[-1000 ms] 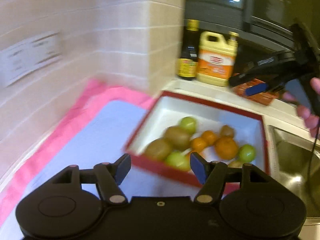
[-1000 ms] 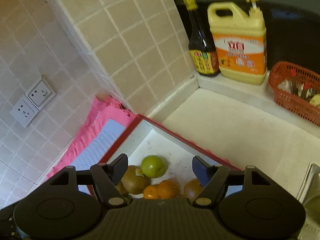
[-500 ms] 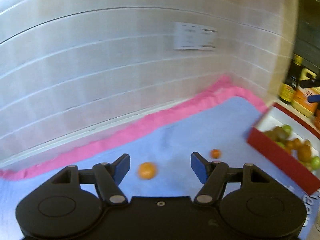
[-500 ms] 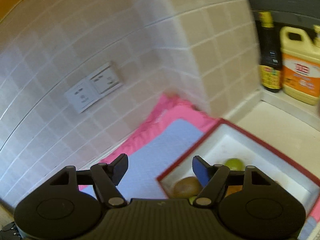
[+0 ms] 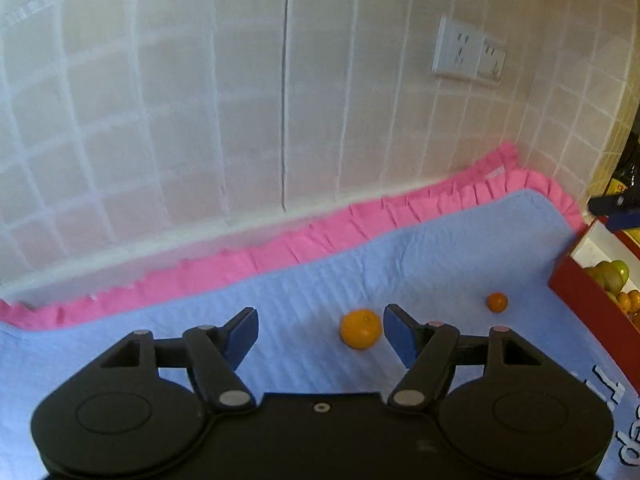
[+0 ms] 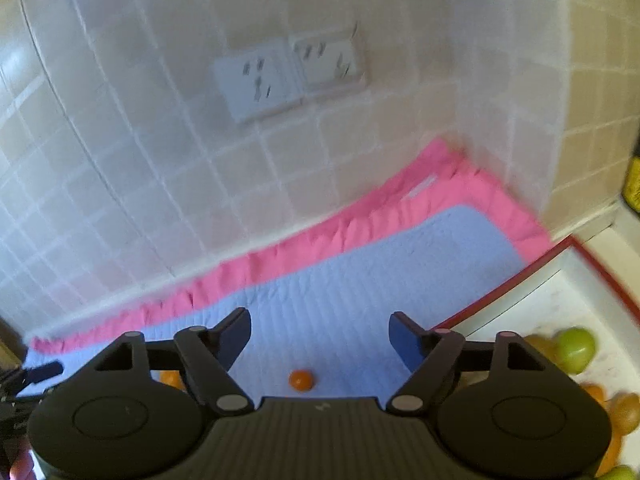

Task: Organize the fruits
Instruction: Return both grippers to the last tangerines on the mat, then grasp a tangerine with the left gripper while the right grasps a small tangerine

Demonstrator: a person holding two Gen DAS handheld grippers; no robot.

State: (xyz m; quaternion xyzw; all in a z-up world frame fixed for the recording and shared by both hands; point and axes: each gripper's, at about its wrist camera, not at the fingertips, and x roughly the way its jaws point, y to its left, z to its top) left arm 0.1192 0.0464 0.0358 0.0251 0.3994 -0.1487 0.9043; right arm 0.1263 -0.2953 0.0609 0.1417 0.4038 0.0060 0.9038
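Fingers on both the left gripper [image 5: 319, 334] and right gripper [image 6: 320, 338] are spread wide, holding nothing. Only 2 fruits lie sorted on the blue mat [image 5: 440, 248]: an orange [image 5: 360, 328] and a smaller orange [image 5: 497, 302]. Most fruit remains in the red-rimmed box [image 6: 508, 286]. Nothing blocks the mat; a wall socket [image 6: 290, 74] sits above.

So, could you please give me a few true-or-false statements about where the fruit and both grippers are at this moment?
1. Two orange fruits lie on the blue mat. True: a larger orange and a small orange.
2. The left gripper grips the larger orange. False: it is open and empty.
3. The red box holds green fruit. True.
4. The right gripper is shut. False: it is open.
5. The mat has a yellow frill. False: the pink frill.
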